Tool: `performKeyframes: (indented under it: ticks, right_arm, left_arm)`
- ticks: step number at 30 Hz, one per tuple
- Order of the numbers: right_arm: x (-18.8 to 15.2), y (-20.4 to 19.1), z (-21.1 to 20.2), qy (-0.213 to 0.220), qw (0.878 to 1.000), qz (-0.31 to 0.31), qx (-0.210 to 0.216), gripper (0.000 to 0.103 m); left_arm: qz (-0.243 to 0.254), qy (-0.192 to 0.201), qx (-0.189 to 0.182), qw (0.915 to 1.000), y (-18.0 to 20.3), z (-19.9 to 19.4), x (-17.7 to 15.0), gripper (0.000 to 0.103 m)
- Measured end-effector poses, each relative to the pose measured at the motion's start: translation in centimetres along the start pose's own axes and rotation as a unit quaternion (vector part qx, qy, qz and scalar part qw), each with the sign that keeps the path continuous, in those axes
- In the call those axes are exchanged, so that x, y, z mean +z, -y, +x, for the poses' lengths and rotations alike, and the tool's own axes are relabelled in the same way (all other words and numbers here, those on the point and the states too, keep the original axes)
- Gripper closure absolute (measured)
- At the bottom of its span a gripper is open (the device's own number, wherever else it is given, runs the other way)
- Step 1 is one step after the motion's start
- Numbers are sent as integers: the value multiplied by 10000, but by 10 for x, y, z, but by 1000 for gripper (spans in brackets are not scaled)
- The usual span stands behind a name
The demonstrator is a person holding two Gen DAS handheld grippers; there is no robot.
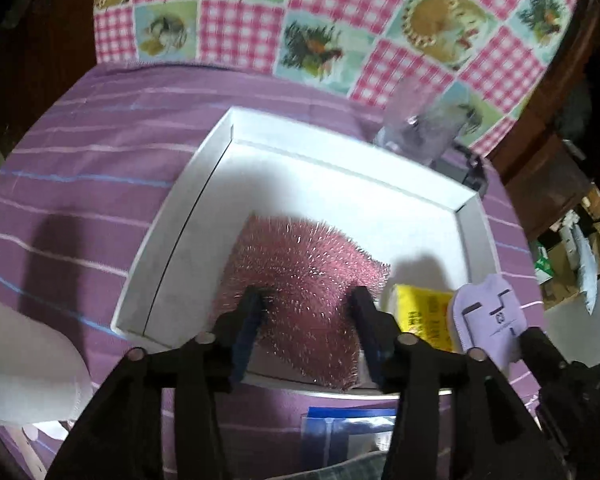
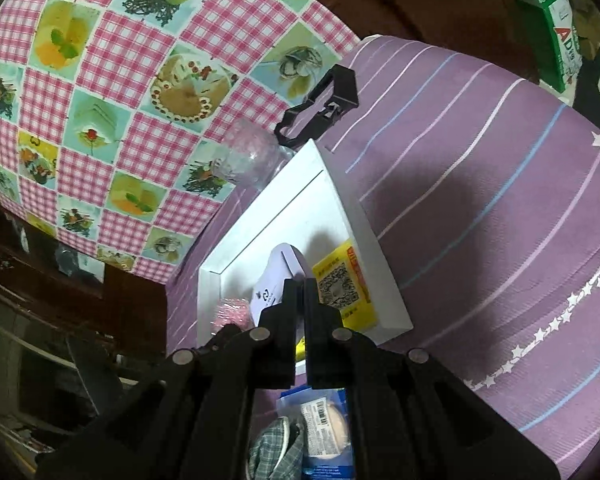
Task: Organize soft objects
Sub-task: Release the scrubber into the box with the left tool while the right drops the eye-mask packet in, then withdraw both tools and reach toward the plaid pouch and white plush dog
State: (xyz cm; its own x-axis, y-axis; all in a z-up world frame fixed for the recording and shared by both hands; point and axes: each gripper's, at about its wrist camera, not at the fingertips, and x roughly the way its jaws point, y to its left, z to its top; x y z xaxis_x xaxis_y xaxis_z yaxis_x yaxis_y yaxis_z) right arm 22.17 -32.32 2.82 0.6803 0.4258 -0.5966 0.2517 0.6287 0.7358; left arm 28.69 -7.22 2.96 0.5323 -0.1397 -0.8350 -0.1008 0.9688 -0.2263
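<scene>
Left gripper point(image 1: 306, 300) released, jaws straddling pink scrubber point(image 1: 300, 280) in white tray point(image 1: 172, 240). Right gripper point(image 2: 300, 284) clenched on lilac sock point(image 2: 278, 276); judged next: lower sock into tray, release.

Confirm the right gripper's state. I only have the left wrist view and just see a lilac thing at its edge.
Observer: The right gripper is shut on the lilac sock, over the white box.
Operator: What is on the yellow packet?
Observer: The yellow packet lies in the box with a QR code facing up, beside the wall.
Operator: What is in the blue pack in front of the box?
Observer: The blue pack has a barcode label, and a round beige pad shows inside it.
</scene>
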Motion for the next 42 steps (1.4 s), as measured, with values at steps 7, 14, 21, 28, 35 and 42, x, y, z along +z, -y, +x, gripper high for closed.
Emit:
performKeyframes:
  ticks: [7, 14, 21, 28, 35, 42]
  right_arm:
    - [-4, -4, 5, 115, 9990, -127, -422, 99]
    - [-9, -9, 15, -7, 9899, -424, -1350, 99]
    - [-6, -14, 9, -254, 9903, -402, -1308, 94]
    - [-8, -16, 6, -309, 9911, -406, -1227, 94]
    - [-11, -22, 7, -473, 9926, -465, -1021, 94]
    - [-21, -41, 3, -799, 9920, -639, -735, 94]
  left_arm:
    - [-211, -169, -357, 9990, -8, 0, -1, 27]
    - [-48, 16, -562, 9984, -5, -20, 0, 27]
    - [448, 310, -123, 9984, 0, -40, 0, 27]
    - [838, 328, -54, 9959, 10, -52, -4, 27]
    - [938, 359, -138, 9948, 11, -74, -8, 27]
    - [867, 196, -388, 9953, 2, -98, -16, 27]
